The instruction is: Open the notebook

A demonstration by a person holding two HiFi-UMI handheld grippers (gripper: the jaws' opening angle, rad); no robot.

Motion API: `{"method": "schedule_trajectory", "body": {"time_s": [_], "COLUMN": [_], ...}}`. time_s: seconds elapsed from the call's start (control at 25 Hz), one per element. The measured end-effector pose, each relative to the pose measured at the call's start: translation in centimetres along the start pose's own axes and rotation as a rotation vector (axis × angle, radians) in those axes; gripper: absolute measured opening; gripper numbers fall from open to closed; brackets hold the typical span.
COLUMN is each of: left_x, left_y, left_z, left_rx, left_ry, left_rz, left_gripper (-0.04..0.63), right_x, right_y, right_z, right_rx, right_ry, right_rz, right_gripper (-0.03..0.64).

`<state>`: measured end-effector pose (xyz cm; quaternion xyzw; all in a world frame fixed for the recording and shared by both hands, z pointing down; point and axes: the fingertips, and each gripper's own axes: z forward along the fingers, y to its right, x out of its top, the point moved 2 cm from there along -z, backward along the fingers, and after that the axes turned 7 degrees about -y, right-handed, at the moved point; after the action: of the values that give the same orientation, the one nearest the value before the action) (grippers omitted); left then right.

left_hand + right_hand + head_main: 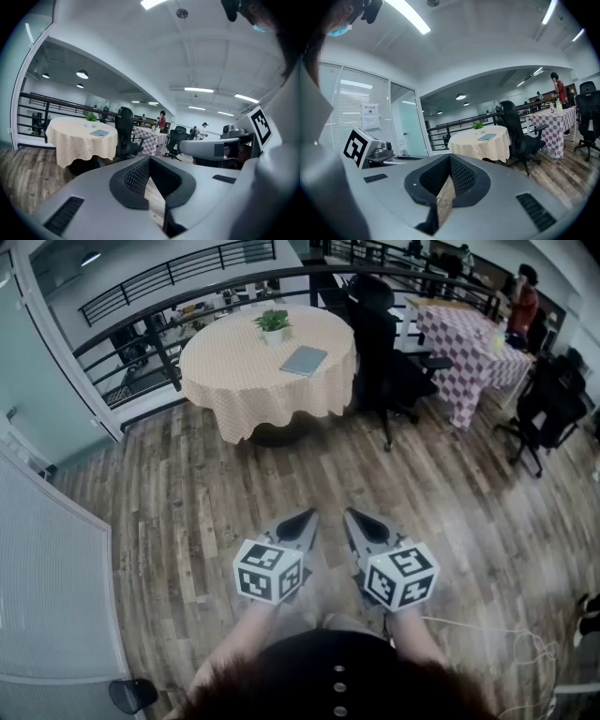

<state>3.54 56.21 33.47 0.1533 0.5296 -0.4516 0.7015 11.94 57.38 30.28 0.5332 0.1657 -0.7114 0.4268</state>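
Observation:
The notebook [304, 360] is a closed grey-blue book lying flat on a round table [244, 381] with a checked cloth, far across the wooden floor. It also shows small in the left gripper view, notebook [99, 133], and in the right gripper view, notebook [487, 137]. My left gripper [305, 517] and right gripper [354, 517] are held side by side close to my body, well short of the table. Both are shut with nothing between the jaws, as the left gripper [150, 158] and right gripper [450, 157] show in their own views.
A small potted plant [273, 324] stands on the round table behind the notebook. A black office chair [384, 362] sits at its right, then a pink checked table [469, 343] with a person [523, 301] beside it. A railing runs behind; a glass partition [47, 587] stands at my left.

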Motion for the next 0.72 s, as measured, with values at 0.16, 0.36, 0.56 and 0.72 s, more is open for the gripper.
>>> {"method": "schedule_trajectory", "body": {"time_s": [0.16,0.36,0.56,0.72], "left_x": [-0.2,-0.1,0.2,1.0], "left_y": [0.0,0.0,-0.6,-1.7], "left_z": [0.5,1.1,1.1,1.2], "left_rx": [-0.011,-0.026,-0.037,-0.037], "left_ry": [0.000,0.002,0.005,0.013], "left_rz": [-0.002,-0.014,-0.008,0.008], "left_gripper": [0.009,0.009,0.009,0.009], "right_x": [-0.3,-0.3,-0.7,-0.5], "right_y": [0.0,-0.5,-1.1,-0.8], "right_z": [0.7,1.6,2.5,3.3], "right_rx": [0.001,0.015,0.033,0.038], "right_ry": [-0.005,-0.013,-0.018,0.011], "right_rz": [0.002,0.002,0.016,0.065], "right_gripper": [0.009,0.009,0.009,0.010]}}
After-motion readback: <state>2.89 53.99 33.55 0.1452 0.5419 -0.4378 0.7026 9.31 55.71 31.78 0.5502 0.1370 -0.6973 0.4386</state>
